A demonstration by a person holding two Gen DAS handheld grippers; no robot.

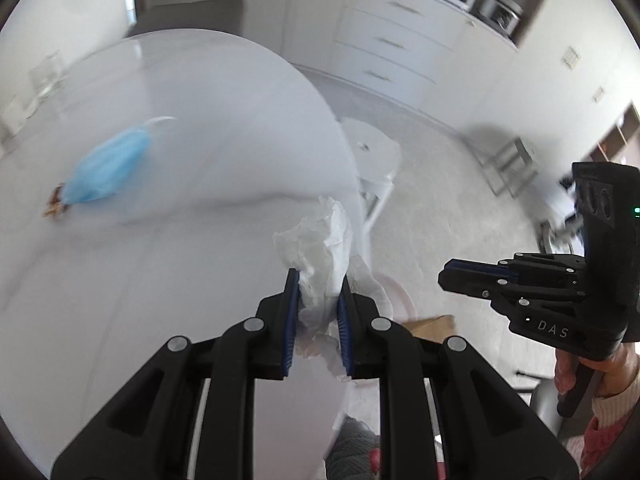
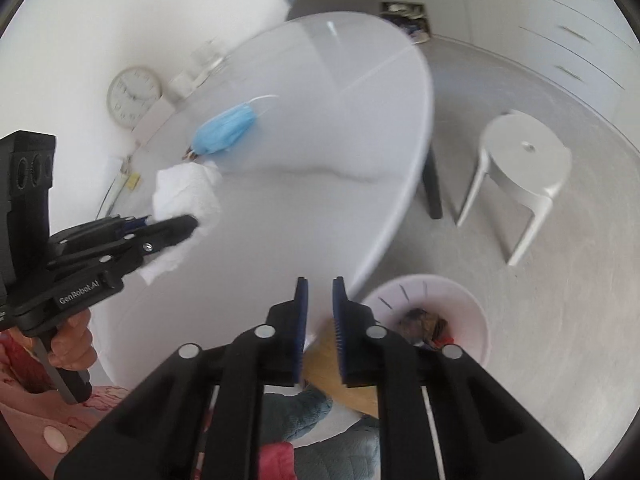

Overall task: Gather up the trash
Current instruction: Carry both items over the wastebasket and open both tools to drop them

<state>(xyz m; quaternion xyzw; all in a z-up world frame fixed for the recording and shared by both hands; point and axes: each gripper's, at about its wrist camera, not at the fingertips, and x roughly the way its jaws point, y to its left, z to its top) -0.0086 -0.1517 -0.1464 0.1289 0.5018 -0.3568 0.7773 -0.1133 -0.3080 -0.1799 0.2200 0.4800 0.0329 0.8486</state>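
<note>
Left gripper is right up against the lens, blue pads clamped on a crumpled white tissue. It's a wrinkly wad w/ loose folds sticking up past the fingertips and a bit hanging out the bottom, held in the air over the near edge of the white table. From the right wrist cam the same tissue looks like a fat puffy lump bulging out both sides of the left gripper.

My right gripper has its pads slightly apart w/ nothing pinched btwn them, hanging just past the table edge. From the left cam the right gripper shows side-on, off to the right over the floor.

Other trash: blue face mask lying flat-ish on the tabletop further back, bunched up, white ear loop curling off one end. Small brown scrap touching its near end, too blurry to say what it is. In the left cam the mask is a smeared blue blob.

Pale pink bin sits on the floor just beside the table, some dark and red junk inside. White plastic stool is near it.
</note>
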